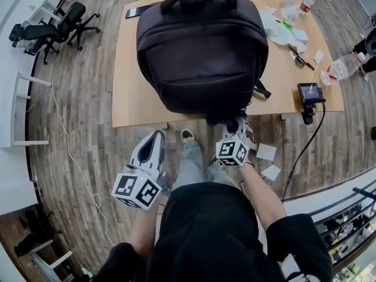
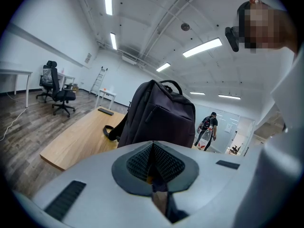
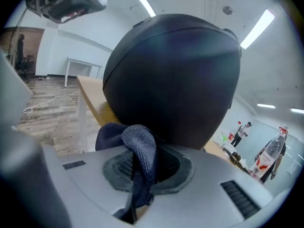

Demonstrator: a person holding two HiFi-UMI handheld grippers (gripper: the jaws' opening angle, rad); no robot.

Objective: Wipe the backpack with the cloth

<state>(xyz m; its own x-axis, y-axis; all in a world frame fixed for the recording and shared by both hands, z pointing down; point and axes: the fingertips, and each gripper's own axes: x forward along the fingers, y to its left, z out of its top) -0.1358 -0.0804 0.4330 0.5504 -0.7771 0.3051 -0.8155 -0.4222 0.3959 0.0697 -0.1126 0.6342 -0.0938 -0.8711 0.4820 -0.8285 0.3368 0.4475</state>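
Note:
A big dark backpack [image 1: 202,49] stands upright on the wooden table [image 1: 132,93], its handle at the top. My right gripper [image 1: 236,125] is at the table's near edge, just below the bag's bottom, shut on a dark blue cloth [image 3: 137,158] that hangs folded out of its jaws. In the right gripper view the backpack [image 3: 173,77] fills the frame close ahead. My left gripper [image 1: 154,141] hangs lower left, off the table, with its jaws shut and nothing between them. It looks at the backpack [image 2: 159,115] from a distance.
A phone [image 1: 136,11] lies at the table's far left corner. Papers, a plastic bottle [image 1: 339,69], a small bottle [image 1: 309,0] and a camera device [image 1: 309,92] with a cable crowd the right side. Office chairs [image 1: 56,27] stand at far left. Paper scraps [image 1: 267,160] lie on the floor.

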